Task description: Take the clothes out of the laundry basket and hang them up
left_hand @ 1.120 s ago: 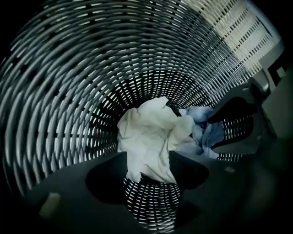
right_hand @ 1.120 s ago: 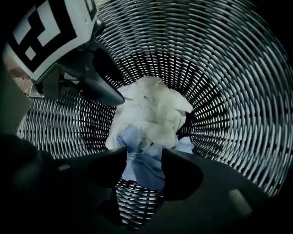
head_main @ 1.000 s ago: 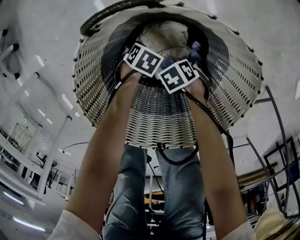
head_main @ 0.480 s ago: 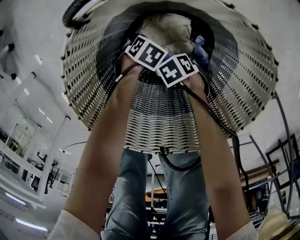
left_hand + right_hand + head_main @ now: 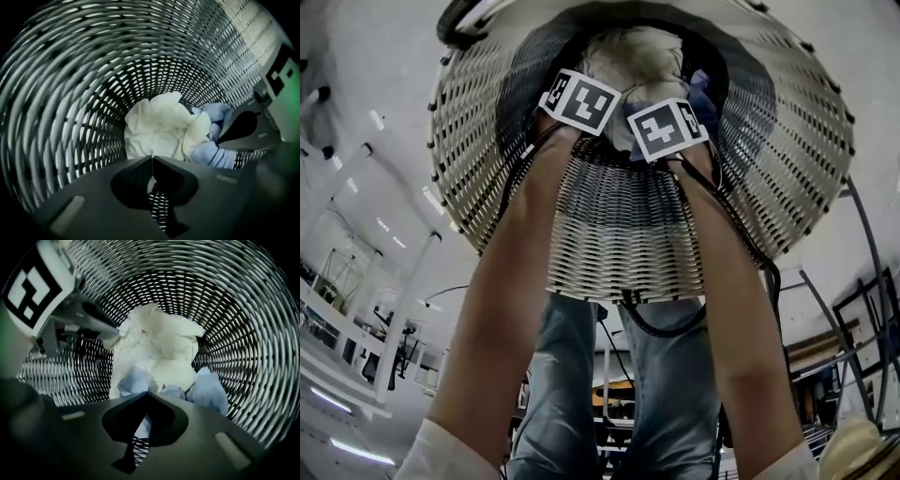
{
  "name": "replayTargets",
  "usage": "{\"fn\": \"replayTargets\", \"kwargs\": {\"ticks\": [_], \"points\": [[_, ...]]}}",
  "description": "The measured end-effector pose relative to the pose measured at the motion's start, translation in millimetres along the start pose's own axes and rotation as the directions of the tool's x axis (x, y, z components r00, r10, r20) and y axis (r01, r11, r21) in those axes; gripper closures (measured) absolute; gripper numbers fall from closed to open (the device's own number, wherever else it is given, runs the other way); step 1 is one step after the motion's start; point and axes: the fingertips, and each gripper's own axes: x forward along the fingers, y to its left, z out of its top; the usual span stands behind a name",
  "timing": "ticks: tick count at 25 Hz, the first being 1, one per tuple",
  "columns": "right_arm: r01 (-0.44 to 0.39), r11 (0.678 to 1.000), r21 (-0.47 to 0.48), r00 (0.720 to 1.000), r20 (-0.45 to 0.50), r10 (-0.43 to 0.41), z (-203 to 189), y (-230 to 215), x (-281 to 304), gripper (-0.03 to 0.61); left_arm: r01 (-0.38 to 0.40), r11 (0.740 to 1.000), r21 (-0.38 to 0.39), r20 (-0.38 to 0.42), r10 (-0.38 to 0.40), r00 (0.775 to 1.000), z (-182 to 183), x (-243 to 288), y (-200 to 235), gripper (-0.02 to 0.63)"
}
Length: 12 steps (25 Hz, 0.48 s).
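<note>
A woven laundry basket holds a crumpled white garment and a light blue garment at its bottom. Both arms reach down inside it; in the head view only the marker cubes show, the left one and the right one. My right gripper has just been closing and now stands shut, with a fold of the blue garment caught between its jaws. My left gripper is shut just above the white garment's near edge, and I make out no cloth in its grip.
The basket's slatted wall closes tightly round both grippers. A black cable loops below the basket over the person's jeans. A dark metal rack stands at the right.
The right gripper's marker cube has rolled and sunk slightly deeper into the basket. The left cube has hardly moved. The basket has shifted a little in view.
</note>
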Motion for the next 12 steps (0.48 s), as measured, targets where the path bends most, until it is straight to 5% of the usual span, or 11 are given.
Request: {"fn": "replayTargets", "kwargs": {"ticks": [4,12], "points": [[-0.009,0.998,0.062,0.999,0.042,0.007,7,-10,-9,0.551,0.020,0.998,-0.054,0.019,-0.019,1.000,-2,-9,5,0.600],[-0.154,0.963,0.223,0.981,0.153,0.121,16,-6,-33,0.551,0.046,0.997,-0.066,0.053,-0.042,0.998,8,-30,3,0.601]]}}
